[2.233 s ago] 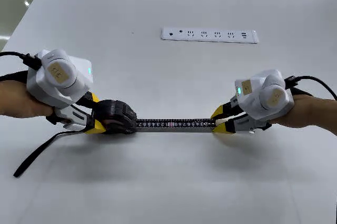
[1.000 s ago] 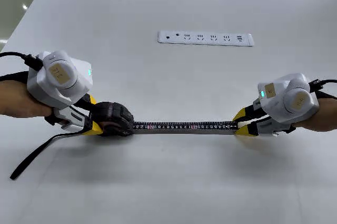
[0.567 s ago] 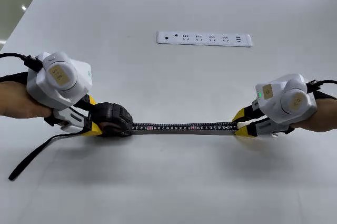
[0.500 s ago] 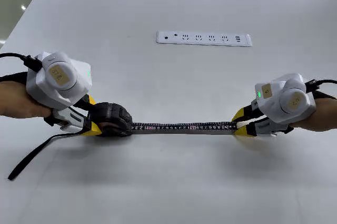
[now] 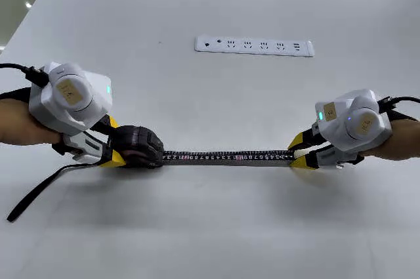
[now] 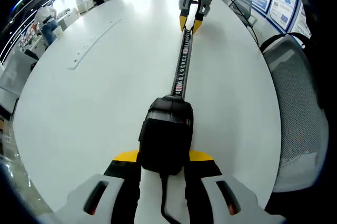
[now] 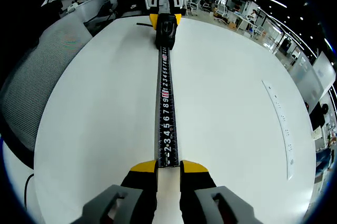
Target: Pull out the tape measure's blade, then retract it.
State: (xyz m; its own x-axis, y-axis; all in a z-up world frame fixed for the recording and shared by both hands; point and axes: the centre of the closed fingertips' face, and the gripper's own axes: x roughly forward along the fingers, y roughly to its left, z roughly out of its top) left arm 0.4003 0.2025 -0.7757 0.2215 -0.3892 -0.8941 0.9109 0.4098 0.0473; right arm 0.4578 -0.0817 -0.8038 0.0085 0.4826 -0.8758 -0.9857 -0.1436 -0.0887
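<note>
- The left gripper (image 5: 115, 140) had its jaws clamped around the black tape measure (image 5: 138, 146), which sat on the white table (image 5: 210, 226).
- The blade (image 5: 226, 156) lay stretched flat along the table, numbers up, between the two grippers.
- The right gripper (image 5: 299, 151) pinched the blade's tip between narrow jaws.
- A white power strip (image 5: 254, 45) lay well beyond the blade.
</note>
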